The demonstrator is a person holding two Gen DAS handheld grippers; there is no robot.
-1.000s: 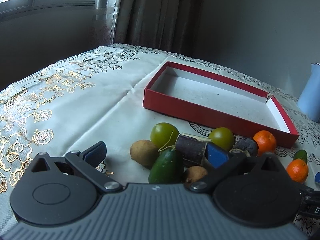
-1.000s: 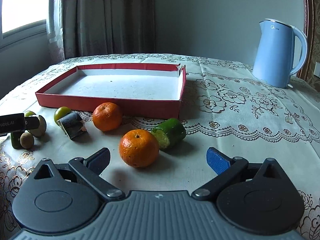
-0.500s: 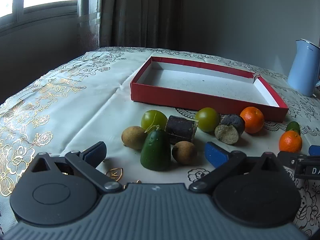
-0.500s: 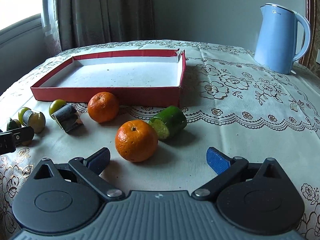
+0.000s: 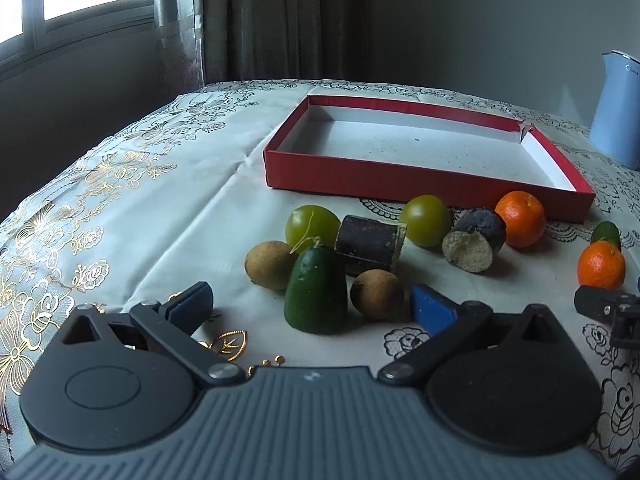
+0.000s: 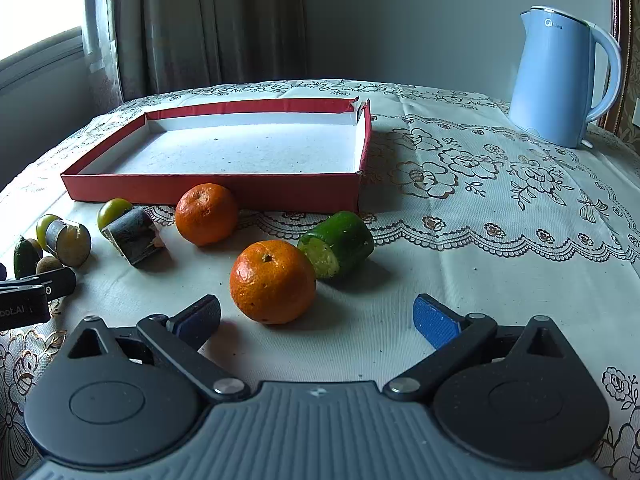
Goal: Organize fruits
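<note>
An empty red tray (image 5: 344, 172) lies at the back of the table; it also shows in the right wrist view (image 6: 216, 194). In front of it lie loose fruits: a dark green avocado (image 5: 316, 292), two brown kiwis (image 5: 269, 264), two green round fruits (image 5: 312, 224), a dark cut cylinder (image 5: 370, 245), a dark cut piece (image 5: 474, 240) and two oranges (image 5: 520, 220). My left gripper (image 5: 310, 308) is open, just in front of the avocado. My right gripper (image 6: 316, 316) is open, with an orange (image 6: 272, 280) between its fingers and a cut green piece (image 6: 338, 244) behind it.
A light blue kettle (image 6: 556, 76) stands at the back right of the table. The table carries an embroidered cloth (image 5: 120, 200). Curtains and a window are behind. The left gripper's edge (image 6: 28, 296) shows at the left of the right wrist view.
My left gripper has drawn back and risen, so the whole fruit pile now shows ahead of it. My right gripper has moved closer to the near orange.
</note>
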